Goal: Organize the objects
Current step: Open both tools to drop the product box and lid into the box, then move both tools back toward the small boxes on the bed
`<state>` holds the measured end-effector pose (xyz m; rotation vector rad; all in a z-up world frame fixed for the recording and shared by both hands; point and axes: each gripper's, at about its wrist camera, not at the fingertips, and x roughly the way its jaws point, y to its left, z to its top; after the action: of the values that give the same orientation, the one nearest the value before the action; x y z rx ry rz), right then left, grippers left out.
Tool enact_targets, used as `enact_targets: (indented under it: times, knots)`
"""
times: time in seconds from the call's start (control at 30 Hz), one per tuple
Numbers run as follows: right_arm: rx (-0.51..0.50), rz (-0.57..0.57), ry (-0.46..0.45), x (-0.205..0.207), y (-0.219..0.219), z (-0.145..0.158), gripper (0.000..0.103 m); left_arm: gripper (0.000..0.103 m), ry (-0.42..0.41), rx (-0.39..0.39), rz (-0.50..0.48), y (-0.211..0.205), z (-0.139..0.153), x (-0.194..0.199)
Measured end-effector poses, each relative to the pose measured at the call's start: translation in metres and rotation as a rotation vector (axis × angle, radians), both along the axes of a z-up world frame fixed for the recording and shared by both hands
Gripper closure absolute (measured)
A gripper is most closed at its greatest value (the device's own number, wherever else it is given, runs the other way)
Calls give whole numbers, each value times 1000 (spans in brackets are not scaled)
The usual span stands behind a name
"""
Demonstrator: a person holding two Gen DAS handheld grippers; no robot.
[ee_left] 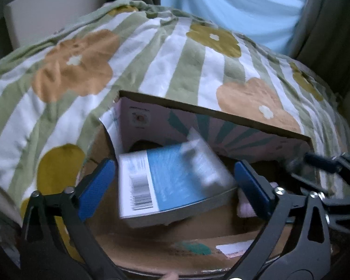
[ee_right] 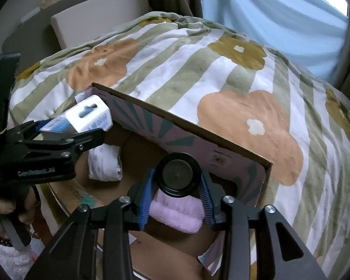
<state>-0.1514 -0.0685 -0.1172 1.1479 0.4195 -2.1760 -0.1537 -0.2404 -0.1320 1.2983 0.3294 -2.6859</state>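
Cardboard box (ee_right: 221, 140), open-topped with a printed inner wall, sits on a bed under a striped flowered quilt (ee_right: 198, 74), and both tools work inside it. At the left, the left gripper (ee_left: 175, 182) has its jaws set wide around a blue-and-white retail package (ee_left: 172, 179); the right wrist view shows the blue pads pressing its sides, so it looks grasped and held just above the box floor. That package reads as a light, stiff carton with a hang-tab; its glossy film may be slippery, so flat side faces are the place to hold, not the tab. Below it lies a rolled white cloth (ee_right: 105, 163), soft and easy to squash. Further right, the right gripper (ee_right: 177, 186) straddles a dark round-capped bottle (ee_right: 177, 175), jaws parted slightly with the pads beside the cap; whether they press it I cannot tell. The bottle seems rigid, smooth and heavier, best taken below the cap. It rests against a pink folded towel (ee_right: 175, 214), which would cushion it.
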Motion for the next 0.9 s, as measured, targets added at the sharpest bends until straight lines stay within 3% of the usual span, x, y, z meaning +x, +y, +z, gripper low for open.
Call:
enact_targets:
  times: [0.07, 0.1, 0.47, 0.9]
  knots:
    - [2, -9, 19, -1, 1, 2, 24, 1, -9, -3, -13, 1, 0, -3]
    - [6, -14, 28, -1, 2, 2, 21, 1, -16, -3, -19, 1, -1, -4]
    - [24, -25, 36, 2, 12, -2, 20, 1, -10, 26, -35, 8, 2, 1]
    - [-7, -37, 52, 20, 32, 15, 20, 1, 14, 38, -45, 27, 24, 24]
